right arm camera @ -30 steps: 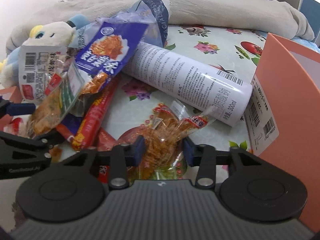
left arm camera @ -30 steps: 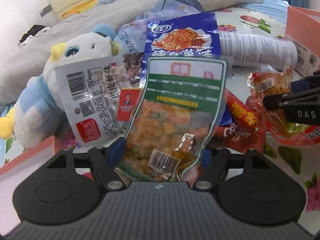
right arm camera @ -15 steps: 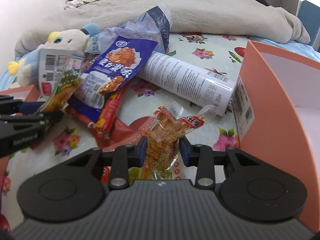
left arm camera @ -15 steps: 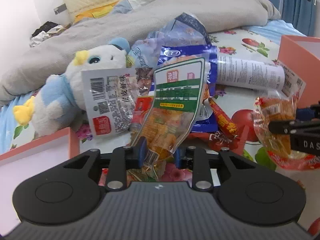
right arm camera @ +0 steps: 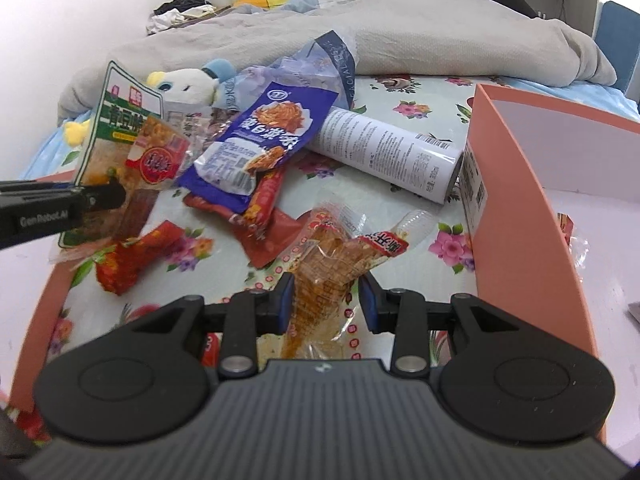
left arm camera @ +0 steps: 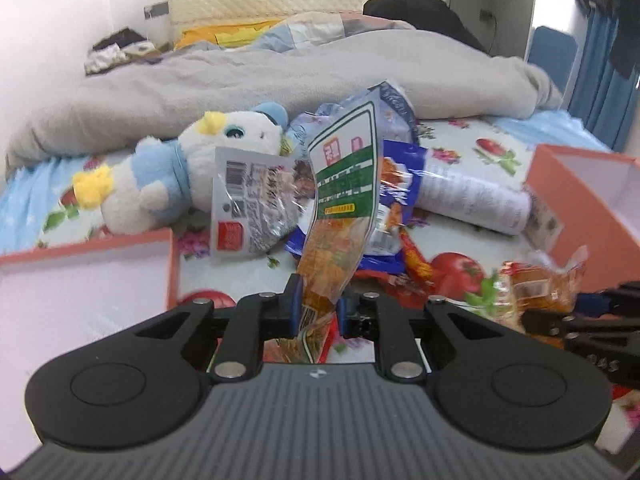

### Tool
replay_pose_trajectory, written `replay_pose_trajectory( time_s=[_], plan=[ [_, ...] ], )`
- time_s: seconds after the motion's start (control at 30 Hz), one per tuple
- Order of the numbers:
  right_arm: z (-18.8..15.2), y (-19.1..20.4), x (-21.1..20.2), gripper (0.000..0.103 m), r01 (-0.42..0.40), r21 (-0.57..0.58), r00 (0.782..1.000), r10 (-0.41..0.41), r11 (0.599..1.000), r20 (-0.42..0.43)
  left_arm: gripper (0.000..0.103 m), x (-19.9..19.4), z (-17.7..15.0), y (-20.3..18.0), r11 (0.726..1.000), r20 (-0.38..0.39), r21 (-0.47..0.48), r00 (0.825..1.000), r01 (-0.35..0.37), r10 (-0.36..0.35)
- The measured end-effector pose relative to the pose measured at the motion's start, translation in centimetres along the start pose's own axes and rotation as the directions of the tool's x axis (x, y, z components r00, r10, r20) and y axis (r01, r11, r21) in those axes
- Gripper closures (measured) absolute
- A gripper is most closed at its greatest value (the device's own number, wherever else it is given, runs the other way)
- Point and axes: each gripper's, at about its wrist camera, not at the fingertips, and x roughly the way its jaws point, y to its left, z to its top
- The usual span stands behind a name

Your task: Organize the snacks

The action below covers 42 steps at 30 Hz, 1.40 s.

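Note:
My left gripper (left arm camera: 318, 304) holds the bottom edge of a green-topped snack pack (left arm camera: 344, 184) with orange pieces inside. Its jaws are still closing on the pack, which hangs lifted above the pile. My right gripper (right arm camera: 326, 300) is shut on a clear pack of orange-brown snack (right arm camera: 340, 256), raised off the flowered sheet. On the sheet lie a blue noodle pack (right arm camera: 260, 140), a red sausage stick (right arm camera: 264, 196) and a small red packet (right arm camera: 132, 256). In the right wrist view the left gripper (right arm camera: 100, 198) comes in from the left with its green pack (right arm camera: 120, 120).
A pink box (right arm camera: 520, 184) stands open on the right, another pink box (left arm camera: 80, 256) on the left. A white spray can (right arm camera: 392, 152) lies by the right box. A plush toy (left arm camera: 160, 176) and a white barcode packet (left arm camera: 256, 208) sit behind the pile, a grey blanket (left arm camera: 240, 80) beyond.
The left jaws have closed on the green pack and lifted it up off the pile. The right gripper has risen and pulled back with its orange pack.

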Motion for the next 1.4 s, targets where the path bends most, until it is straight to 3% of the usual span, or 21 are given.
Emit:
replay_pose_trajectory(
  time_s=[0.2,0.37,0.5,0.87,1.0,1.07,1.27,1.4],
  plan=[
    [-1.8,0.5,-1.2,0.066,-0.028,0.014,0.999,0.028,1.000,-0.017,0.083,-2.4,-2.4,0.5,0.989,-0.023,-0.124,0.996,0.084,-0.088],
    [-3.3,0.6,-1.4,0.066,-0.042,0.027,0.998,0.043,0.999,-0.047,0.080,-3.6,-4.1,0.8,0.968,-0.039,-0.182,0.982,0.173,-0.183],
    [-3.8,0.4,-1.7,0.066,-0.044,0.037,0.997,0.046,0.998,-0.057,0.076,-3.9,-4.7,0.9,0.966,-0.049,-0.192,0.981,0.173,-0.186],
    [-4.5,-0.6,-1.9,0.065,-0.064,0.067,0.996,0.068,0.996,-0.057,0.072,-3.9,-5.3,2.8,0.914,-0.054,-0.313,0.956,0.258,-0.289],
    [-4.9,-0.6,-1.7,0.064,-0.082,0.082,0.994,0.088,0.993,-0.065,0.053,-3.8,-5.9,3.8,0.869,-0.054,-0.385,0.932,0.311,-0.357],
    [-5.0,-0.5,-1.5,0.064,-0.087,0.084,0.993,0.093,0.993,-0.071,0.049,-4.0,-6.3,3.9,0.862,-0.052,-0.397,0.931,0.314,-0.362],
    [-5.2,-0.4,-1.4,0.064,-0.094,0.085,0.992,0.100,0.992,-0.074,0.048,-4.2,-7.3,3.7,0.871,-0.063,-0.390,0.935,0.299,-0.349],
    [-5.2,-0.5,-1.4,0.064,-0.094,0.083,0.992,0.100,0.992,-0.074,0.048,-3.6,-7.4,2.5,0.928,-0.120,-0.307,0.959,0.212,-0.258]
  ],
)
